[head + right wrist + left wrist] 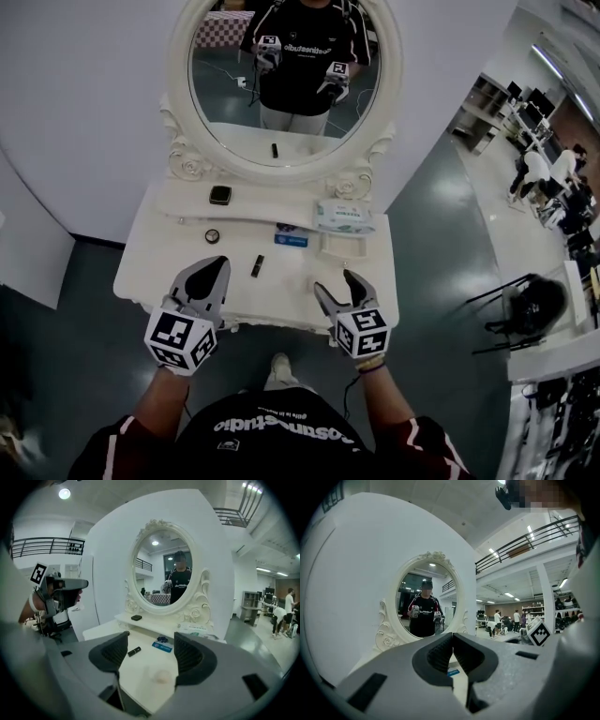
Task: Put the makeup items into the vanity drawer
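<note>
You're holding right gripper spread wide, empty; left gripper clenched on nothing; black tube lying on vanity top between them (drawer not visibly open). Risking knocking tube off front edge.

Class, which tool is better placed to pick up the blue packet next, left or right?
Probably right: the right tool is open and empty, with the blue packet lying straight ahead between its jaws. The left tool is shut.

Both forearms stick out side by side. The left gripper has its jaws pinched together on nothing. The right gripper has its jaws spread wide, empty too.
</note>
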Available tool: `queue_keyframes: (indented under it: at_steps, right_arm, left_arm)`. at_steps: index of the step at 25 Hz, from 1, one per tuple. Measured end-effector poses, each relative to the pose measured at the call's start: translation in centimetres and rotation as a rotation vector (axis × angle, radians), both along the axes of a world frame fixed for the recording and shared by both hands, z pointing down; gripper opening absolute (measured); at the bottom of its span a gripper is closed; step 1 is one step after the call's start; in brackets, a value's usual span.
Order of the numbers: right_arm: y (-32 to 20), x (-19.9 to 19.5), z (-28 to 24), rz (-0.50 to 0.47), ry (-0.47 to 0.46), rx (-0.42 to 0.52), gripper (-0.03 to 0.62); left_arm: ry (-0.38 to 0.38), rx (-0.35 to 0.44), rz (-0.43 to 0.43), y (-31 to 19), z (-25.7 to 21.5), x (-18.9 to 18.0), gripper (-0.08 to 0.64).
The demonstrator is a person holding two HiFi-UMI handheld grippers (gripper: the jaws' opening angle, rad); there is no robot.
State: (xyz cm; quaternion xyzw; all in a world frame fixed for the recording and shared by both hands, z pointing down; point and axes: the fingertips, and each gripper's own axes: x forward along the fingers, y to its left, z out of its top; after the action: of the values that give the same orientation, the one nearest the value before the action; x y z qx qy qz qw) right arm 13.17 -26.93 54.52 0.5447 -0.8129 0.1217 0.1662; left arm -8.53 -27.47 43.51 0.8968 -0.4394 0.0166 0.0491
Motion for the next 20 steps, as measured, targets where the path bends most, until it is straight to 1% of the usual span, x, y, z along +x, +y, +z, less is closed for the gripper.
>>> queue_keyframes:
  at_steps: [4, 7, 10, 14, 20]
  right_arm:
    - [-0.4, 0.6, 3.4, 0.000, 0.014, -0.062, 0.301]
    - [-0.9, 1.1, 6.0, -0.009, 0.041, -0.100, 0.299]
    - [-1.3, 1.4, 8.7, -0.027, 0.062, -0.143, 0.296]
    - [-1.6, 1.6, 12.0, -0.046, 0.068, -0.204, 0.295]
    - [-2.3, 1.6, 16.2, -0.083, 0.090, -0.265, 0.290]
  left_arm:
    - [-0.011, -0.013, -0.002, -0.1, 0.5, 0.4, 0.006]
    - [-0.016, -0.020, -0.009, -0.4, 0.8, 0.6, 0.006]
    - [-0.021, -0.031, -0.023, -0.8, 1.2, 0.7, 0.007]
    - [-0.022, -0.048, -0.046, -1.1, 1.8, 1.0, 0.007]
    - [-0.041, -0.072, -0.063, -1.9, 3.0, 1.9, 0.006]
